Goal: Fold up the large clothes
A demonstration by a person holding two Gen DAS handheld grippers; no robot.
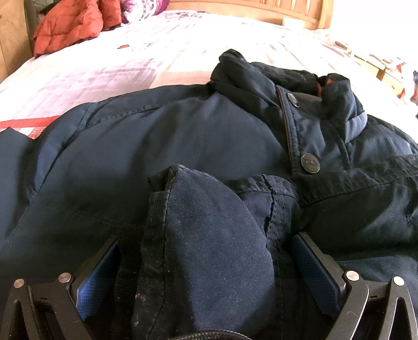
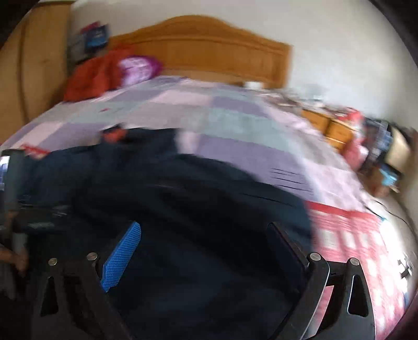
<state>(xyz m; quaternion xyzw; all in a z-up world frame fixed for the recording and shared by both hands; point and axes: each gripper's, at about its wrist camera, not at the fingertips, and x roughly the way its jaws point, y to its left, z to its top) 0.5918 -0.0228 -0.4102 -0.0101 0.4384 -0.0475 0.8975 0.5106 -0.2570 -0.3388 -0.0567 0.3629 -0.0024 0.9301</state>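
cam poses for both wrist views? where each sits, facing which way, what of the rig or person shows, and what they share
Left wrist: sits on the left gripper, low over the bed, facing the headboard; looks at the navy jacket, a fold of it between the wide-set fingers.
Right wrist: sits on the right gripper, higher, facing the same headboard, motion-blurred; jacket beneath spread fingers. At the left edge something blurred, perhaps the person's hand; cannot tell.
Shared: jacket, bedspread, headboard, orange-red quilted garment.

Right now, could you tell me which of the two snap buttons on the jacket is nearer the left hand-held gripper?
The lower button, just above the bunched fabric; the other sits up by the collar.
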